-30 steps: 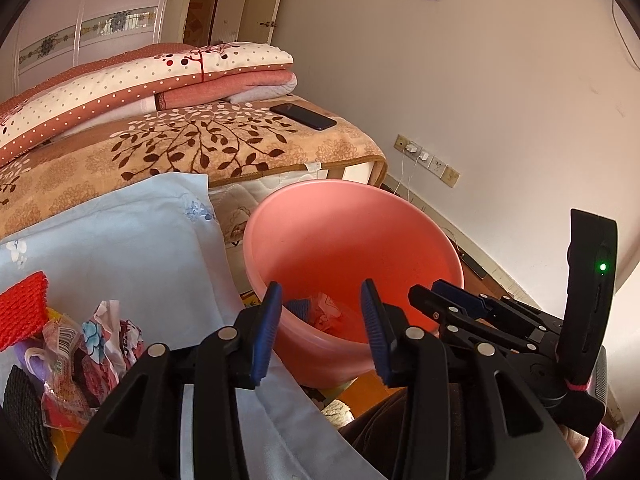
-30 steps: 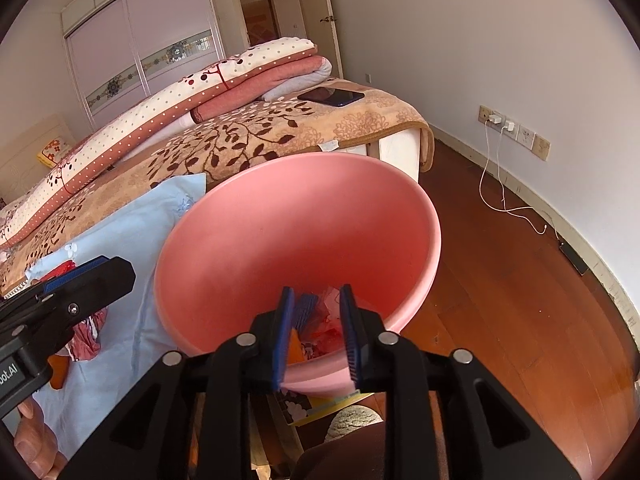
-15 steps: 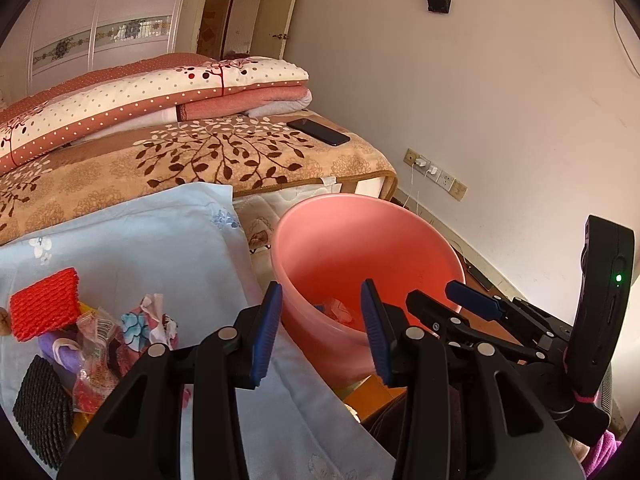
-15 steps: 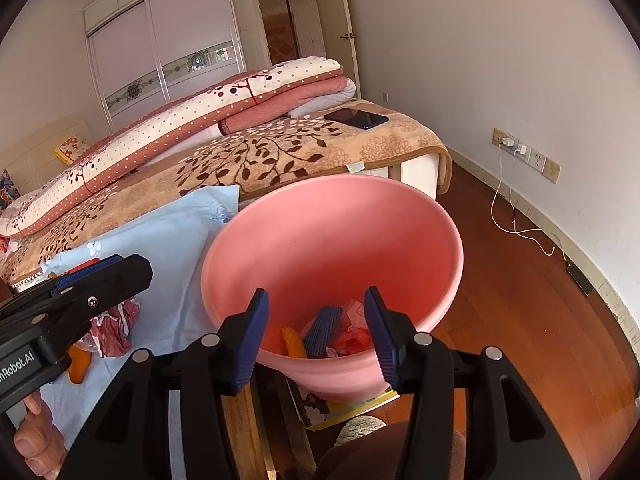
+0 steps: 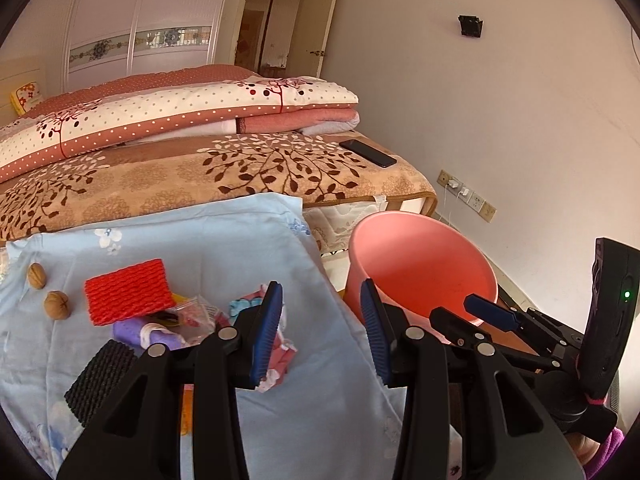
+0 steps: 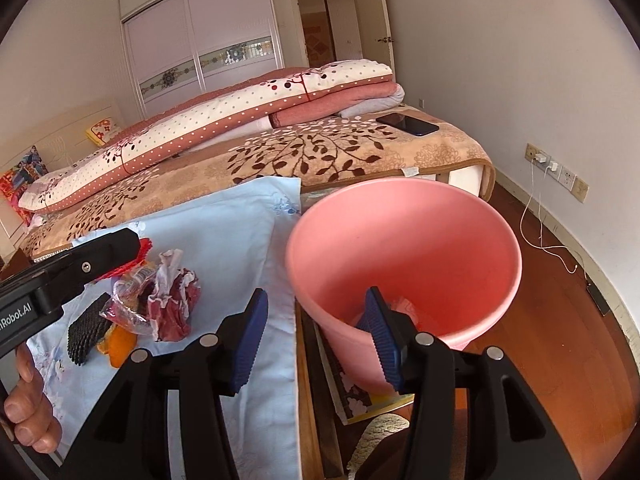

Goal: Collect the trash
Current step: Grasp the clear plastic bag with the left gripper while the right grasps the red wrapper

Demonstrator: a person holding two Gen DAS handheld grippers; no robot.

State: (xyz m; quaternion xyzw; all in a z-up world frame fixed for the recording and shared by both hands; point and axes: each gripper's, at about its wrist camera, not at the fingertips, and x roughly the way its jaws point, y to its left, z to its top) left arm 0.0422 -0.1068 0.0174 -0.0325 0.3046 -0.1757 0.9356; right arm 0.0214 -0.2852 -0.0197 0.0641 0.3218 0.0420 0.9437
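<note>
A pink bucket (image 5: 424, 264) (image 6: 404, 240) stands on the floor beside the blue cloth (image 5: 224, 248), with some wrappers (image 6: 406, 308) at its bottom. On the cloth lies a trash pile: a red foam net (image 5: 128, 296), a black foam net (image 5: 100, 380) (image 6: 86, 332), crumpled wrappers (image 5: 280, 356) (image 6: 172, 304), orange peel (image 6: 120, 346) and two walnuts (image 5: 56, 305). My left gripper (image 5: 320, 332) hangs open and empty over the cloth's right part, beside the pile. My right gripper (image 6: 316, 328) is open and empty, straddling the bucket's near rim.
A bed with a leaf-patterned blanket (image 5: 240, 176) and folded quilts fills the back, and a phone (image 6: 406, 124) lies on it. Wall sockets with a charger cable (image 6: 544, 160) are at the right over the wood floor. A magazine (image 6: 360, 396) lies under the bucket. A hand (image 6: 28, 400) holds the left gripper.
Both grippers have drawn back and up from the bucket, and the trash pile has come into fuller view. The right jaws have widened; a blue piece seen between them ended up in the bucket.
</note>
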